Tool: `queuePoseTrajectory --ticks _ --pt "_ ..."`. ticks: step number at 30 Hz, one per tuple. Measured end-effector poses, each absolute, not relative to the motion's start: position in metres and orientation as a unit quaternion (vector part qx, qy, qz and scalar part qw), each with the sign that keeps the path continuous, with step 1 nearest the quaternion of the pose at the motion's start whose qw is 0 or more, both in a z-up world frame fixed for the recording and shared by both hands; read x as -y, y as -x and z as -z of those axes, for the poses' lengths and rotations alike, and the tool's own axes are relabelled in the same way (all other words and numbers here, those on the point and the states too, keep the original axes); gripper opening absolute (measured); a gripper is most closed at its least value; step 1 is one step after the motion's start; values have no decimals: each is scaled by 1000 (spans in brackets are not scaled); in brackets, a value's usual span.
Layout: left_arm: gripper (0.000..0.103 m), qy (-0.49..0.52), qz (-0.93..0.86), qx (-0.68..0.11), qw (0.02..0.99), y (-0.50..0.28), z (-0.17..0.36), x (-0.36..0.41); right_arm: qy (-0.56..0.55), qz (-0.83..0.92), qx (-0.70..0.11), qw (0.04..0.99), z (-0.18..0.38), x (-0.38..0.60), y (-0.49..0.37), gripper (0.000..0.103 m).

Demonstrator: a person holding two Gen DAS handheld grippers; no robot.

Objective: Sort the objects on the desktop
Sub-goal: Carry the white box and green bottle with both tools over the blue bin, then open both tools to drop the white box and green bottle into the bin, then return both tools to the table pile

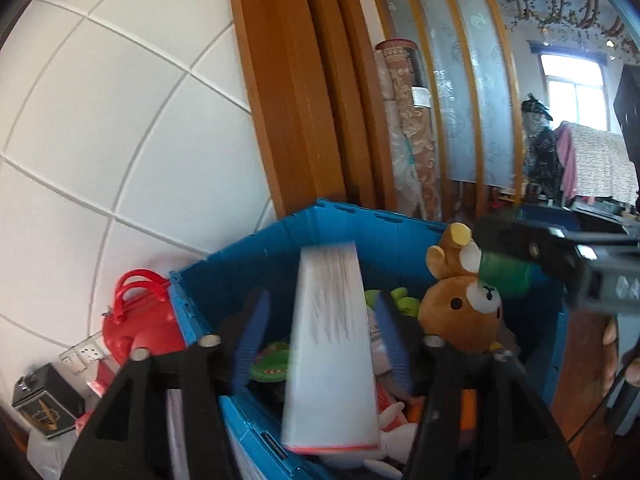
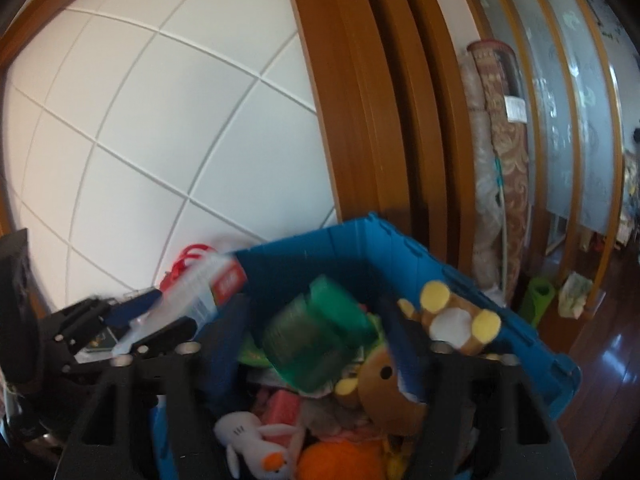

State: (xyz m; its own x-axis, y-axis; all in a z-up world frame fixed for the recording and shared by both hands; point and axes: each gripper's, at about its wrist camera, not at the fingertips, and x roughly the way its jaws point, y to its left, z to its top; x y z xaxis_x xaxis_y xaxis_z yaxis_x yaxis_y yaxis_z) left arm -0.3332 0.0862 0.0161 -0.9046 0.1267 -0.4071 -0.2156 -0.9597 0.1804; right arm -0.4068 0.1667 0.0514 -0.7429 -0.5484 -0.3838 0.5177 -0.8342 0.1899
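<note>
- Releasing was the step in hand: my left gripper [image 1: 320,336] had its jaws wide, and the white tube box [image 1: 330,360] hung loose between the pads, blurred, over the blue crate [image 1: 360,232].
- My right gripper [image 2: 316,340] stood just as wide, the green jar [image 2: 316,340] untouched between the fingers, above the brown bear plush [image 2: 384,384].
- Next, I judged, both hands should pull clear and fetch more desktop items.

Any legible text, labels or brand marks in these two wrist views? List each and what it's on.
None can be read.
Long white box with red end label: white marks, blurred by motion.
White tag on the rolled patterned carpet: print too small.
Black and gold box: emblem only, no legible words.
Translucent green plastic jar: no text visible.
</note>
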Motion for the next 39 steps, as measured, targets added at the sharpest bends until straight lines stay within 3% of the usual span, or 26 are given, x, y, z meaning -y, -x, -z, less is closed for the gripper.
queuePoseTrajectory --ticks 2,23,39 --pt "74 192 -973 -108 68 331 -19 -88 -213 934 37 285 -48 -173 411 90" --pt "74 154 -984 -90 -28 262 -29 -82 -151 941 22 301 -43 -189 331 100" --pt "74 152 -984 -63 -62 182 3 -15 -128 930 2 343 -39 -146 251 103"
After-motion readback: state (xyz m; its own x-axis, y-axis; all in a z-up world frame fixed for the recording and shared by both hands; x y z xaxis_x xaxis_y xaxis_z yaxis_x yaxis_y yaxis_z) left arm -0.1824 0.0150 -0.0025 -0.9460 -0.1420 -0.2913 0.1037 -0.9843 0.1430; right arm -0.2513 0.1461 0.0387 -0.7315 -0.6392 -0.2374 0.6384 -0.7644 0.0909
